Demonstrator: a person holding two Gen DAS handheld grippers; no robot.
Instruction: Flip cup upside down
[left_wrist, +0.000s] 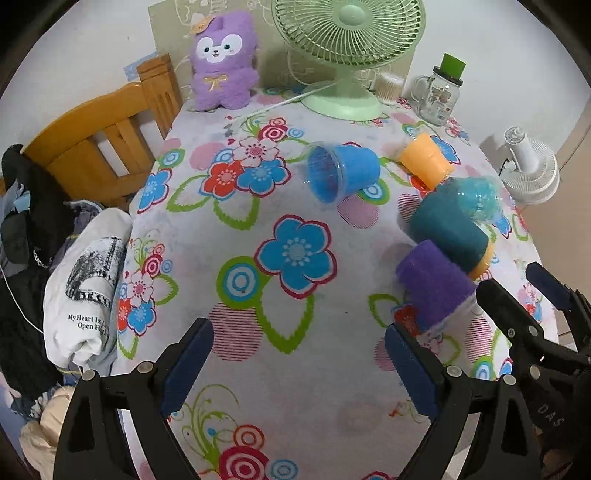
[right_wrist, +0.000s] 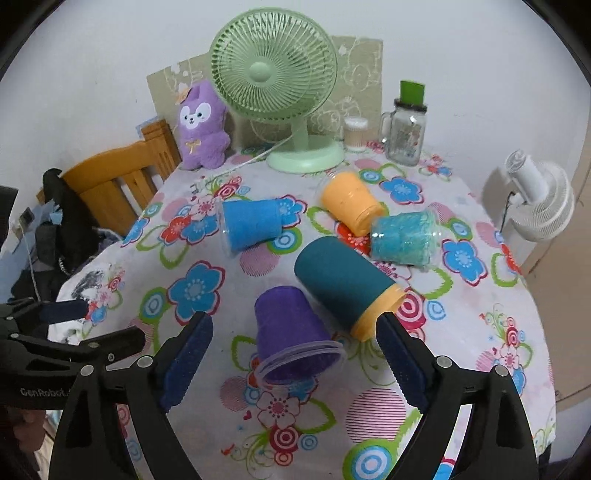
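Several cups lie on their sides on the floral tablecloth (right_wrist: 207, 369). A purple cup (right_wrist: 291, 332) lies just ahead of my right gripper (right_wrist: 295, 354), which is open with the cup's rim between its fingers' line. A dark teal cup with an orange rim (right_wrist: 343, 284), a blue cup (right_wrist: 251, 223), an orange cup (right_wrist: 349, 201) and a clear cup with turquoise filling (right_wrist: 404, 236) lie beyond. My left gripper (left_wrist: 299, 354) is open and empty over bare cloth; the purple cup (left_wrist: 434, 284) is to its right, the blue cup (left_wrist: 341, 171) farther ahead.
A green fan (right_wrist: 275, 81), a purple plush toy (right_wrist: 201, 125), a glass jar with a green lid (right_wrist: 404, 129) and a cotton-swab tub (right_wrist: 355, 133) stand at the table's back. A wooden chair (left_wrist: 96, 147) and clothes (left_wrist: 85, 288) are left. A white fan (right_wrist: 543, 199) is right.
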